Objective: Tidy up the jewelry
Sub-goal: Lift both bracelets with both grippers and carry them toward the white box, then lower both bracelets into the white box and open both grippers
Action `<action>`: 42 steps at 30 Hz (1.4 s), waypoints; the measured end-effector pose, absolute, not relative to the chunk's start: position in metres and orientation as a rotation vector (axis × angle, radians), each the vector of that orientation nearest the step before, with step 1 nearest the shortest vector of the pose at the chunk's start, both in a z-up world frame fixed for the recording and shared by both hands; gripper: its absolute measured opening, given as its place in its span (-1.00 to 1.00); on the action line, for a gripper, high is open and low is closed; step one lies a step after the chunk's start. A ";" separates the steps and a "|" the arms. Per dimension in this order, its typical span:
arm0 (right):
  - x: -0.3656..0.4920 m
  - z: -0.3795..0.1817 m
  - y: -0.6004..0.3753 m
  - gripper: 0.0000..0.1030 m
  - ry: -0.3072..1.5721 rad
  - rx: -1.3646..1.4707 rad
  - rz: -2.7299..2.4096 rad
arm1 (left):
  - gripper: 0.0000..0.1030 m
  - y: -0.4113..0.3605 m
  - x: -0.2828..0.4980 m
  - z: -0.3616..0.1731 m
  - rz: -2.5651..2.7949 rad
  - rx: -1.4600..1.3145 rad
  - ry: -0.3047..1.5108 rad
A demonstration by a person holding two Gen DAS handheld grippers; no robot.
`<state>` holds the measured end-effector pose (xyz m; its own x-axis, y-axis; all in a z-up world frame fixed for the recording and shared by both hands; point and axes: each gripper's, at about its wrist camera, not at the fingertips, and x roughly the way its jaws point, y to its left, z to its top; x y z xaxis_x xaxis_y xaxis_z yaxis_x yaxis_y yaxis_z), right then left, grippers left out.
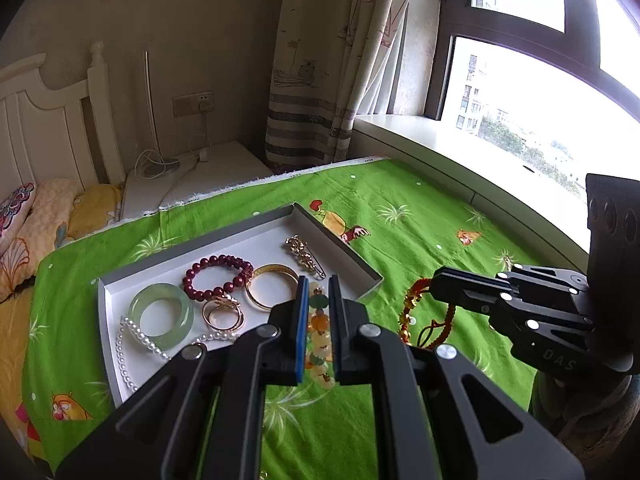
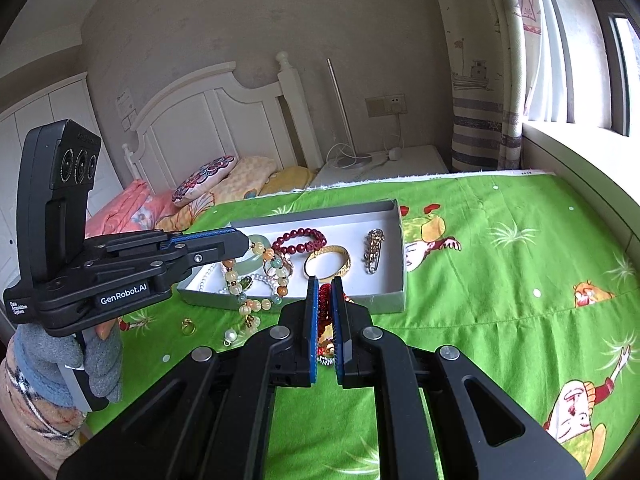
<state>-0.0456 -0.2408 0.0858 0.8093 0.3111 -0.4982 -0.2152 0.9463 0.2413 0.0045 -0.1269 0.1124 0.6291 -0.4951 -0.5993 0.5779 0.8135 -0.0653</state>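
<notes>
- Hanging from the left tool [image 1: 319, 300] is a multicolour bead bracelet [image 1: 320, 336]; the tool's blue pads are pressed in on it, pinching the strand, and the loop dangles below the fingertips.
- In the right wrist view the same bead bracelet [image 2: 256, 280] droops from the left tool [image 2: 244, 242] over the near edge of the tray [image 2: 384, 300], its lowest beads just outside the rim.
- Pinched between the right tool [image 2: 325, 300] pads is a red corded bracelet with gold charms [image 2: 326, 320]; the jaws are closed on it.
- From the left view, that red bracelet [image 1: 424, 316] hangs under the tip of the right tool [image 1: 434, 286], to the right of the left tool and beside the tray's right end.
- Just ahead of the left tool, inside the tray [image 1: 240, 236], lie a pale green bangle [image 1: 162, 314], a dark red bead bracelet [image 1: 218, 276], a gold bangle [image 1: 272, 286], a gold brooch [image 1: 306, 258], a pearl strand [image 1: 132, 340] and a rose-gold ring bangle [image 1: 222, 314].
- Left of the right tool, on the green bedspread [image 2: 500, 320], sit a small gold ring [image 2: 187, 326] and a pearl pendant [image 2: 230, 336], outside the tray.
</notes>
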 end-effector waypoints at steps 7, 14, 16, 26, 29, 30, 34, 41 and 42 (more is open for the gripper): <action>-0.020 0.094 -0.232 -0.83 0.549 0.166 0.283 | -0.83 -0.130 0.020 0.121 -0.570 0.158 0.621; 0.012 0.095 -0.227 -0.83 0.562 0.194 0.284 | -0.83 -0.131 0.047 0.120 -0.528 0.137 0.631; 0.019 0.094 -0.226 -0.83 0.565 0.205 0.286 | -0.83 -0.130 0.055 0.120 -0.516 0.125 0.634; 0.059 0.083 -0.235 -0.83 0.604 0.278 0.262 | -0.83 -0.138 0.101 0.129 -0.445 0.076 0.625; 0.072 0.076 -0.238 -0.83 0.622 0.301 0.250 | -0.83 -0.143 0.117 0.122 -0.420 0.066 0.637; 0.077 0.073 -0.239 -0.83 0.635 0.311 0.249 | -0.83 -0.145 0.122 0.118 -0.409 0.066 0.644; 0.088 0.066 -0.238 -0.83 0.668 0.332 0.251 | -0.83 -0.152 0.137 0.103 -0.374 0.081 0.676; 0.091 0.053 -0.243 -0.78 0.687 0.294 0.229 | 0.40 -0.146 0.138 0.082 -0.370 0.087 0.710; 0.090 0.051 -0.245 -0.76 0.699 0.288 0.222 | 0.48 -0.141 0.134 0.083 -0.359 0.081 0.691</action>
